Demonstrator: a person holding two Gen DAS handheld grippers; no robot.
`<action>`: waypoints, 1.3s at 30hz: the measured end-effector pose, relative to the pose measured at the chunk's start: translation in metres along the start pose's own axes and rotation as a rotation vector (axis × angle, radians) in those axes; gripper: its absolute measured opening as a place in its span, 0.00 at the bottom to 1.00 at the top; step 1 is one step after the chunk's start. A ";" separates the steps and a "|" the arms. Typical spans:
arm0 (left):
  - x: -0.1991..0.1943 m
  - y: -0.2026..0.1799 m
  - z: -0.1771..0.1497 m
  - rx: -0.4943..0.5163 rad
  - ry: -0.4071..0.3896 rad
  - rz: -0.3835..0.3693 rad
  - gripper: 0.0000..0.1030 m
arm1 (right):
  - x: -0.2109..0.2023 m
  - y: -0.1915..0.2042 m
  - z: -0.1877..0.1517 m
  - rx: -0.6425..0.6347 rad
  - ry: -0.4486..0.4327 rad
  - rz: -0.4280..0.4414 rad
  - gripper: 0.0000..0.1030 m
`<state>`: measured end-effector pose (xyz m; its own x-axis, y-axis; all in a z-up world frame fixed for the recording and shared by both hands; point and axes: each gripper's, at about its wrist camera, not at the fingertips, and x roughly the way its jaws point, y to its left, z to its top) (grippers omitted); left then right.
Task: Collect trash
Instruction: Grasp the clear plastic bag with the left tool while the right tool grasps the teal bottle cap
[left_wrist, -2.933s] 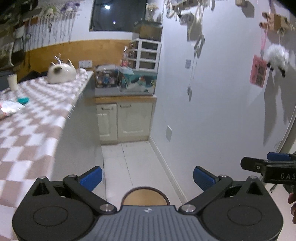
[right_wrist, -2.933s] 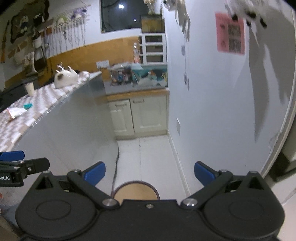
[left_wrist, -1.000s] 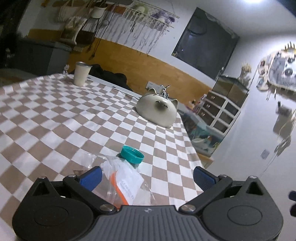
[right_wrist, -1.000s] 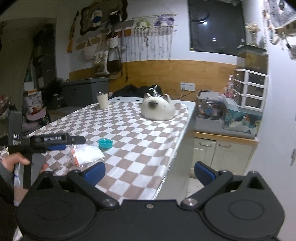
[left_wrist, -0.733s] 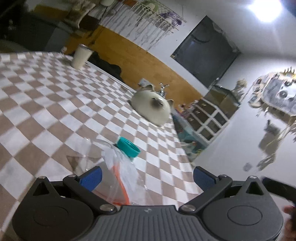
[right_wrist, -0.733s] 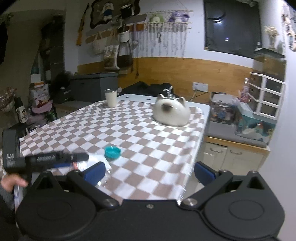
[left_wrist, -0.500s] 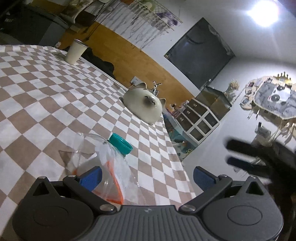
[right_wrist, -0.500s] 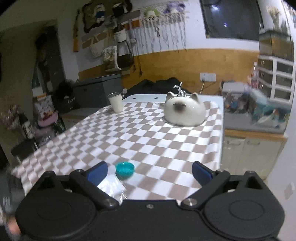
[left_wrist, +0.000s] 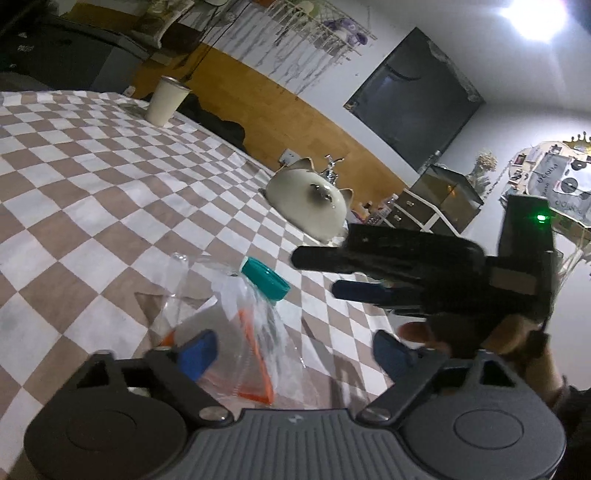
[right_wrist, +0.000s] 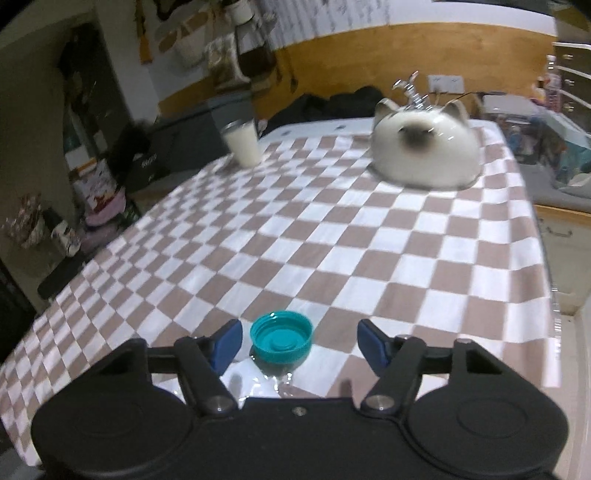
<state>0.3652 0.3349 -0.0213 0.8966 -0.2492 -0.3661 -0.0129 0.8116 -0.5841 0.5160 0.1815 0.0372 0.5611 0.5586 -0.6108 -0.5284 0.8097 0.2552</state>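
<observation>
Trash lies near your edge of the checkered tablecloth (right_wrist: 369, 236): a crumpled clear plastic bag (left_wrist: 236, 332) with an orange strip along its seal, and a teal bottle cap (right_wrist: 280, 338) resting open side up right beside it, at the bag's far end.

Your left gripper (left_wrist: 291, 350) sits low over the bag. Its blue-padded fingers (left_wrist: 197, 350) are apart and closing, and the bag lies between them, though neither pad presses on it in the left wrist view.

Your right gripper (right_wrist: 299, 343) points down at the cap. Its jaws are also apart and closing, with the cap between them, nearer the left pad but touching neither. In the left wrist view you see that same gripper reaching in from the right, your hand (left_wrist: 509, 332) wrapped around its handle and a green light glowing on its body.

Farther along the cloth, a cream cat-face dish (right_wrist: 424, 147) with a small metal ornament on top sits near the right edge, and a pale cup (right_wrist: 243, 144) stands at the far left corner. The right wrist view is slightly blurred.
</observation>
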 end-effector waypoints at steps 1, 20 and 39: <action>0.001 0.000 0.000 0.001 0.003 0.011 0.75 | 0.005 0.001 0.000 -0.004 0.009 0.003 0.65; 0.004 0.001 -0.001 0.030 0.018 0.088 0.20 | 0.000 -0.006 -0.028 -0.030 -0.010 -0.008 0.46; -0.011 -0.013 0.001 0.087 -0.065 0.141 0.13 | -0.114 -0.020 -0.123 -0.118 0.030 -0.001 0.47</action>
<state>0.3557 0.3280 -0.0088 0.9154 -0.0976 -0.3906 -0.1044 0.8795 -0.4643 0.3841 0.0794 0.0093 0.5435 0.5507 -0.6335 -0.5998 0.7828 0.1658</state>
